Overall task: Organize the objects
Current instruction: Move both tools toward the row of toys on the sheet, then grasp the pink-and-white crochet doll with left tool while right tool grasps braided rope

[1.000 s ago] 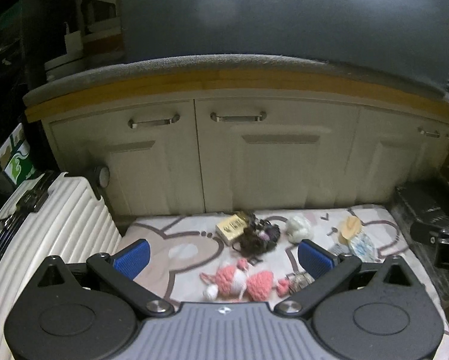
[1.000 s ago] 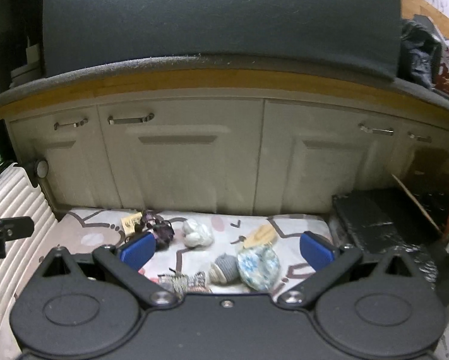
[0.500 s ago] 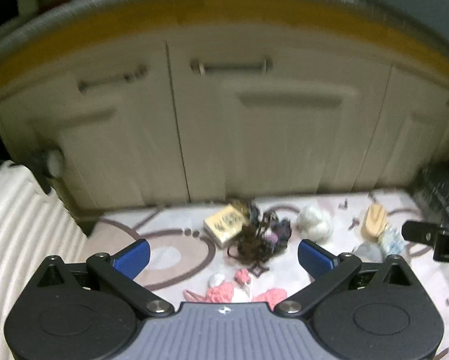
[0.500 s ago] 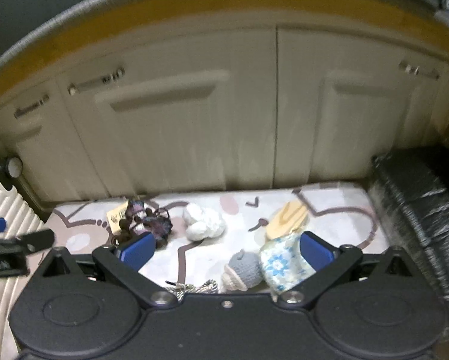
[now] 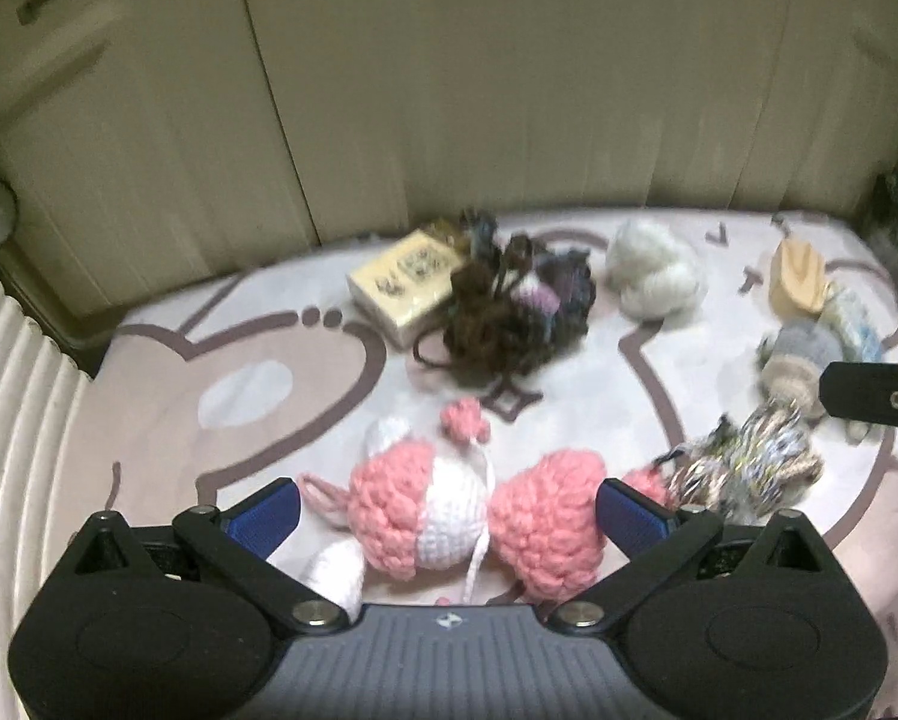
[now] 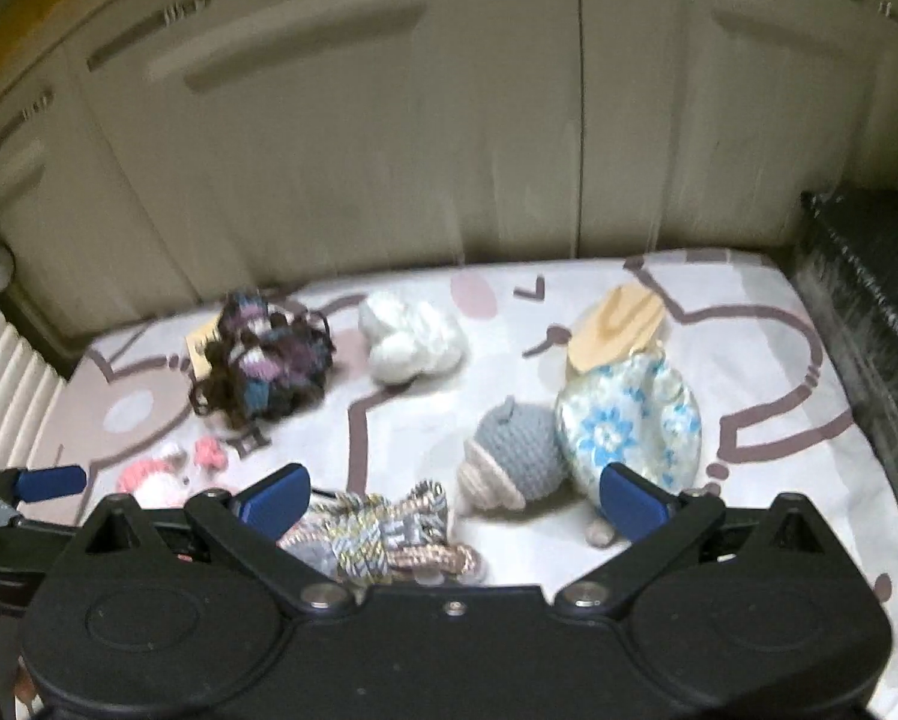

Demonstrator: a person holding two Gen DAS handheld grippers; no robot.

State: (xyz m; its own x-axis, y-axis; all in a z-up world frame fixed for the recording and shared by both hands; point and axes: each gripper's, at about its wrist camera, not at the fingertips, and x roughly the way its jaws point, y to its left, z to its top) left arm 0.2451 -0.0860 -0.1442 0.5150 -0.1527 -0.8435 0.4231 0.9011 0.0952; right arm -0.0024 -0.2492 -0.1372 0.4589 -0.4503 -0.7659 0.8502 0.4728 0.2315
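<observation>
Left gripper (image 5: 449,510): being held low over the mat, jaws spread wide, blue fingertips (image 5: 266,513) flanking the toy without clamping it.
Pink and white crocheted plush toy (image 5: 449,516): lying on the patterned mat (image 5: 179,420), framed right between the left gripper's open fingers (whether the pads are touching it cannot be told).
Right gripper (image 6: 452,495): jaws also being held apart, nothing gripped.
Multicoloured braided yarn bundle (image 6: 377,531): lying just ahead of the right gripper's left finger, partly hidden by the gripper body.
Grey and beige crocheted cap-shaped piece (image 6: 512,462): resting between the right fingers' line, touching the blue-flowered fabric pouch (image 6: 629,420).
Tan wooden piece (image 6: 617,324): lying at the pouch's far edge.
White fluffy yarn ball (image 5: 653,276): sitting near the cupboard doors (image 5: 509,90).
Dark purple and brown tangled yarn (image 5: 509,312): lying beside a cream printed box (image 5: 404,285), touching it.
Ribbed white suitcase (image 5: 11,450): bordering the mat at the left.
</observation>
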